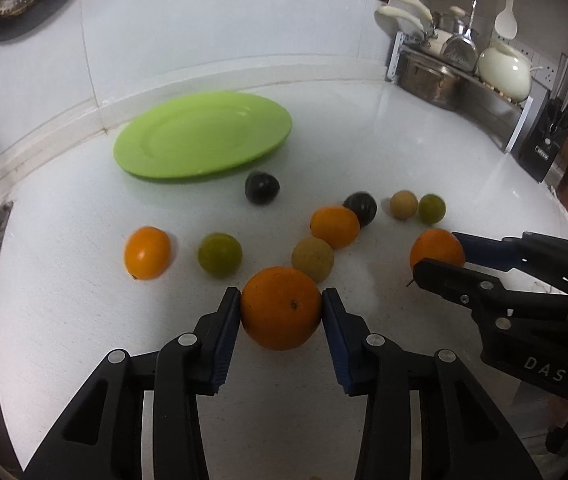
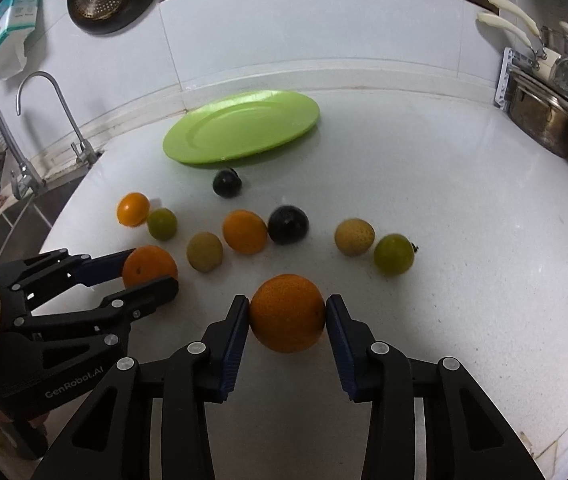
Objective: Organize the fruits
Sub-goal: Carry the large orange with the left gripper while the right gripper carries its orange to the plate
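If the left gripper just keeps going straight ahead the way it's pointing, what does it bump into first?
The left gripper is shut on an orange, so the orange leads. Straight ahead, the first thing is probably the tan round fruit just beyond it, slightly right. Height above the counter is unclear, so it might pass over.

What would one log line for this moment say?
left claw: shut on orange | right claw: shut on second orange | green plate: empty
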`<state>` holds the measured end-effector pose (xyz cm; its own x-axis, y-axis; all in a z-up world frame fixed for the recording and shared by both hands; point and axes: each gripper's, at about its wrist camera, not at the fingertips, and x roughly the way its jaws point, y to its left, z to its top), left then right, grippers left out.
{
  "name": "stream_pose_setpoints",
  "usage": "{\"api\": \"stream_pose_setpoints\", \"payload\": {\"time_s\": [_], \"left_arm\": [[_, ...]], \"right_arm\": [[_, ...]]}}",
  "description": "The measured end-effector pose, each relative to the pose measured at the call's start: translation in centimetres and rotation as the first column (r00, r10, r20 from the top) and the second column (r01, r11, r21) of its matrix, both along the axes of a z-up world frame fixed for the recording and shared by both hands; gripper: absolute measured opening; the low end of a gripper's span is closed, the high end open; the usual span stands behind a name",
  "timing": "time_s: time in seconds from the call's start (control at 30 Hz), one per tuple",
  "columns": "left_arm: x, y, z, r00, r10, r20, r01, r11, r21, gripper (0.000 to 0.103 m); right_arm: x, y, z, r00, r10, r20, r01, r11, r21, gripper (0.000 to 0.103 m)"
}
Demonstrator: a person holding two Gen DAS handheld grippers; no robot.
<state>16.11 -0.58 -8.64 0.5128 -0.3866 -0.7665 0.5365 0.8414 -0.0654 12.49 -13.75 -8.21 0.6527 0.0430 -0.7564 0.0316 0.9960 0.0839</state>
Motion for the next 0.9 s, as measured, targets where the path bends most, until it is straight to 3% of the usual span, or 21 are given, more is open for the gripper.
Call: {"api": "stream_pose_setpoints", "payload": {"time_s": [0.4, 0.73, 0.9], "left_arm": [[1.4, 2.0, 2.5, 0.995, 0.056, 0.083, -0.054, 0.998, -0.024, 0.041], [5.2, 2.2, 4.3, 0.987, 0.098, 0.128, -0.094, 0.995, -0.04, 0.041], [8.2, 1.3, 4.7, 0.989, 0.077, 0.124, -0.077, 0.997, -0.008, 0.041]], "right_arm": [[2.6, 1.2, 3.0, 0.993, 0.081, 0.082, -0.082, 0.997, 0.012, 0.04], [8.6, 0.8, 5.9, 0.978, 0.17, 0.121, -0.171, 0.985, -0.003, 0.04], [12.4, 0.8, 6.2, 0.973, 0.209, 0.099, -0.207, 0.978, -0.026, 0.04]]}}
